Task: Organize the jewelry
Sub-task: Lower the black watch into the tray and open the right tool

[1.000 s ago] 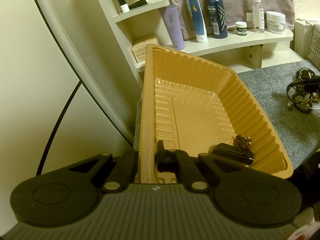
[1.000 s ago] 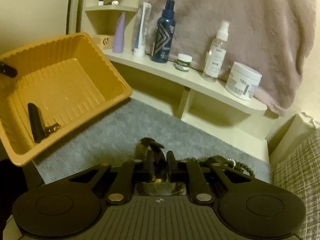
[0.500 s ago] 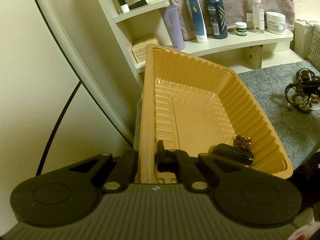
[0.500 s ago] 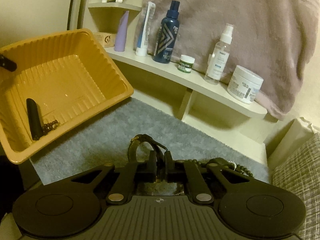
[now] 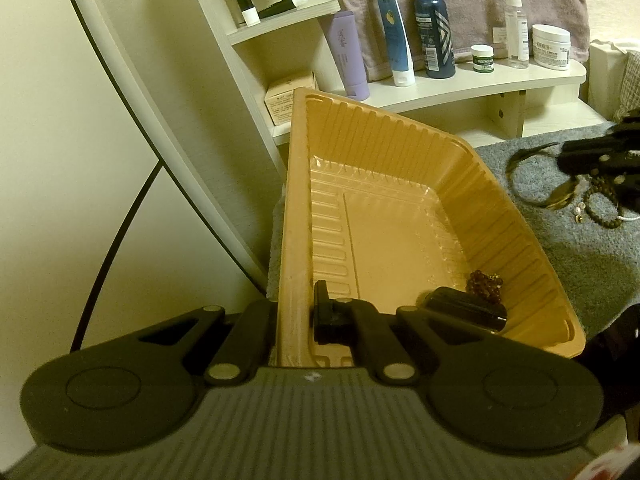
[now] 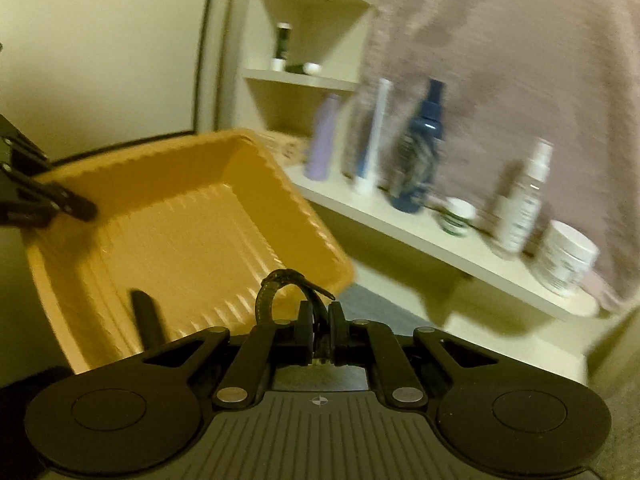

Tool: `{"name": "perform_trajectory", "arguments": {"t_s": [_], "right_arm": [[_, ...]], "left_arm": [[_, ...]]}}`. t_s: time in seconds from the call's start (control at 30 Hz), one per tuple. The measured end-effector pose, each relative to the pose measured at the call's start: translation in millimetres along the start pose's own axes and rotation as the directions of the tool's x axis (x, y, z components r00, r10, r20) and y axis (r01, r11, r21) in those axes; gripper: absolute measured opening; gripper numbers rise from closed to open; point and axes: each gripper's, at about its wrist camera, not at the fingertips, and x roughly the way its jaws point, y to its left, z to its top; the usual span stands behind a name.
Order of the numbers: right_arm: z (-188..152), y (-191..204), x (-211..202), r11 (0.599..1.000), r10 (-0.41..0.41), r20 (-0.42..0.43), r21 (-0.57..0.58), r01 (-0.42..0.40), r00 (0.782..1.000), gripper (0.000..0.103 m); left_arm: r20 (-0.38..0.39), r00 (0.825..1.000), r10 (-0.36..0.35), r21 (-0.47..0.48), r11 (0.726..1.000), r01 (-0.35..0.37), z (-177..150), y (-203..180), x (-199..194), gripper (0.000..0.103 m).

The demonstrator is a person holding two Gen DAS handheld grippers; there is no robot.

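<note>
We are holding the ribbed orange plastic tray (image 5: pixel 400 216) by its rim with our left gripper (image 5: pixel 294 316), pinched tight. The tray is tilting, so the dark bead bracelet (image 5: pixel 485 285) and the black tube (image 5: pixel 466 309) inside may be sliding out. Our right gripper (image 6: pixel 320 330) is squeezing the dark looped watch strap (image 6: pixel 280 286) thinly between its fingers, above the tray's near edge. It may be slipping and falling outside.
</note>
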Motion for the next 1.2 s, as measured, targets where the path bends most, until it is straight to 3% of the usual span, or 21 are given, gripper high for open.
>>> {"name": "perform_trajectory", "arguments": {"t_s": [0.5,0.57,0.73,0.8,0.87,1.2], "right_arm": [[11,32,27,0.992,0.124,-0.008,0.036,-0.123,0.992,0.007],[10,31,25,0.990,0.131,0.025,0.043,-0.132,0.991,0.008],[5,18,13,0.995,0.065,0.046,0.079,-0.068,0.997,0.019],[-1,11,6,0.996,0.022,0.043,0.088,-0.026,0.999,0.036],[-12,2,-4,0.993,-0.020,0.042,0.119,0.015,0.999,0.042],[-79,-41,-41,0.923,-0.205,-0.077,0.316,0.219,0.976,0.045]], "left_arm": [[0.006,1.000,-0.002,-0.001,1.000,0.002,2,-2,0,0.002],[0.006,1.000,-0.005,-0.002,1.000,0.005,2,-2,0,0.003],[0.009,1.000,-0.006,-0.004,1.000,0.006,2,-1,0,0.003],[0.009,1.000,-0.005,-0.003,1.000,0.005,1,-1,1,0.003],[0.009,1.000,-0.005,-0.004,1.000,0.005,1,-1,1,0.003],[0.013,1.000,-0.004,0.003,1.000,0.004,1,-2,1,0.003]]}}
